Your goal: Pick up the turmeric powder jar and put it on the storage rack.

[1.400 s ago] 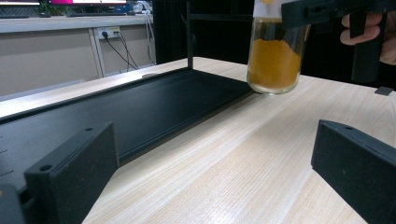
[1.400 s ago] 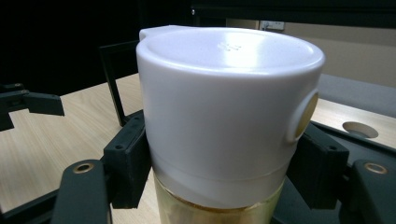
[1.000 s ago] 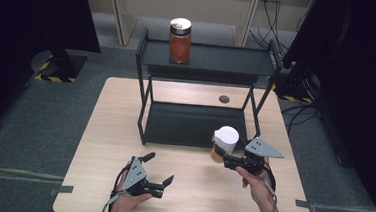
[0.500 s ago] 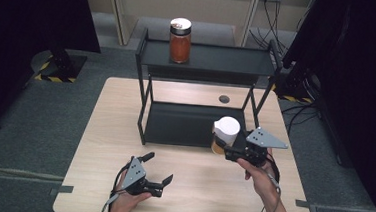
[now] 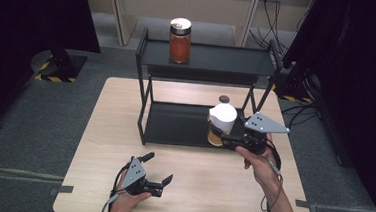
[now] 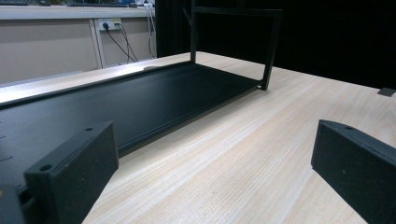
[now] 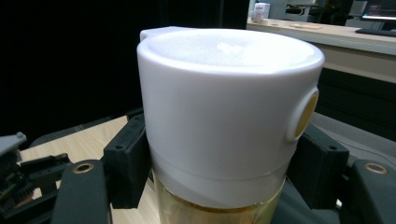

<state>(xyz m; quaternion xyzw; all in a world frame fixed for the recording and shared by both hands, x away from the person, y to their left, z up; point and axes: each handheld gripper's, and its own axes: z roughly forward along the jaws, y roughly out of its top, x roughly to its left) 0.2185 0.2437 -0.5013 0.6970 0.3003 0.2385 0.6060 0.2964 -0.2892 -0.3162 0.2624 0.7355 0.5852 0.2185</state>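
Observation:
A white-lidded jar (image 5: pixel 221 123) with yellowish contents is held upright in my right gripper (image 5: pixel 219 136), shut on it just below the lid, over the right front of the black rack's lower shelf (image 5: pixel 174 125). In the right gripper view the jar (image 7: pixel 224 121) sits between the two black jaws. A second jar (image 5: pixel 180 40) with reddish-brown contents stands on the rack's top shelf (image 5: pixel 219 58). My left gripper (image 5: pixel 157 169) rests open near the table's front edge, nothing between its fingers. The left gripper view looks along the lower shelf (image 6: pixel 116 102).
The wooden table (image 5: pixel 125 111) carries the two-tier black rack. A small dark round disc (image 5: pixel 223 99) lies on the table behind the rack. Grey carpet, cables and dark curtains surround the table.
My right gripper has lifted the white-lidded jar and carried it forward and slightly left toward the rack's lower shelf. The left gripper has stayed where it was.

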